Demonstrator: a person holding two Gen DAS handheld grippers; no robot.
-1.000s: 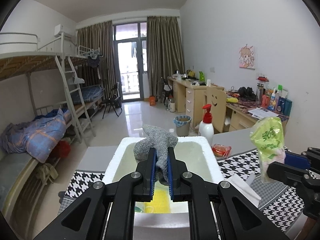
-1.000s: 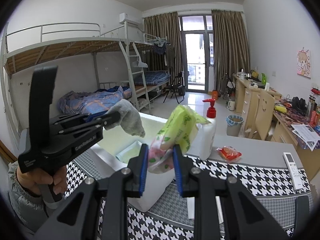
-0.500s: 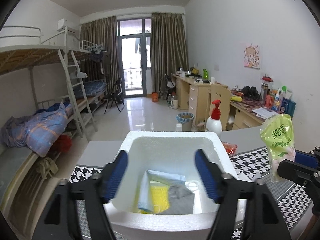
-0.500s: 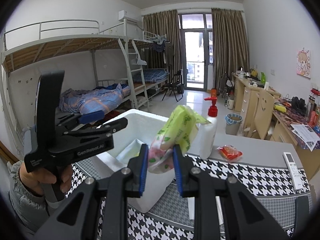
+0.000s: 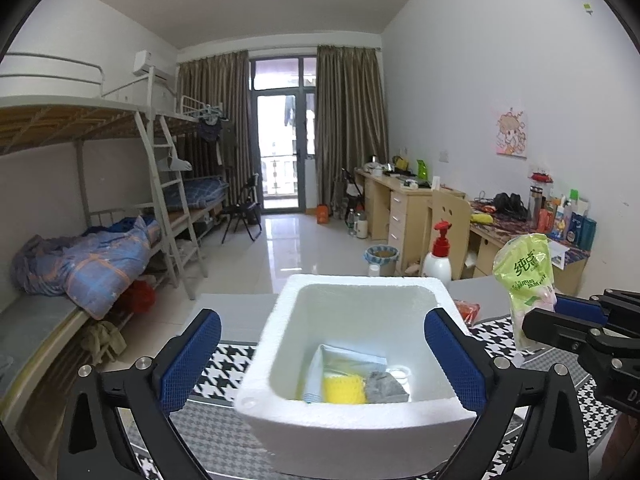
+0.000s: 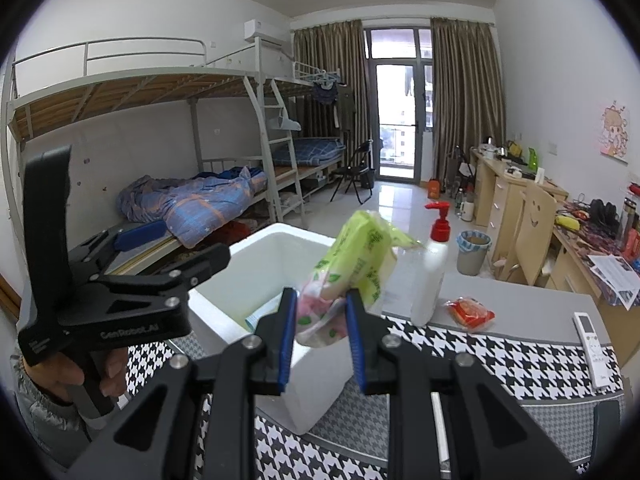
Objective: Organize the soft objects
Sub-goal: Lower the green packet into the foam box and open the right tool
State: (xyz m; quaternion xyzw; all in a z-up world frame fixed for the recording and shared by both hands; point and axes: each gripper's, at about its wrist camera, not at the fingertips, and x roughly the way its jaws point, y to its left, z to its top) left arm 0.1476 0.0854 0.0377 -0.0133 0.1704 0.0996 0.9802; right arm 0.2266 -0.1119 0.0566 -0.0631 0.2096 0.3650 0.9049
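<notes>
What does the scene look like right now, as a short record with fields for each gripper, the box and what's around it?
left gripper: open, empty, in front of the foam box
right gripper: shut on the green tissue pack, held up beside the box
foam box: white, open top, on the houndstooth cloth
box contents: grey sock, yellow cloth, pale folded item
nearby: pump bottle, red packet, remote

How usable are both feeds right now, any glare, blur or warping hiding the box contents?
Left wrist: sharp, fisheye bends edges; a bright patch on the foam box floor, gray cloth still readable. Right wrist: sharp, balcony door blown out, green tissue pack blocks much of the box interior.
</notes>
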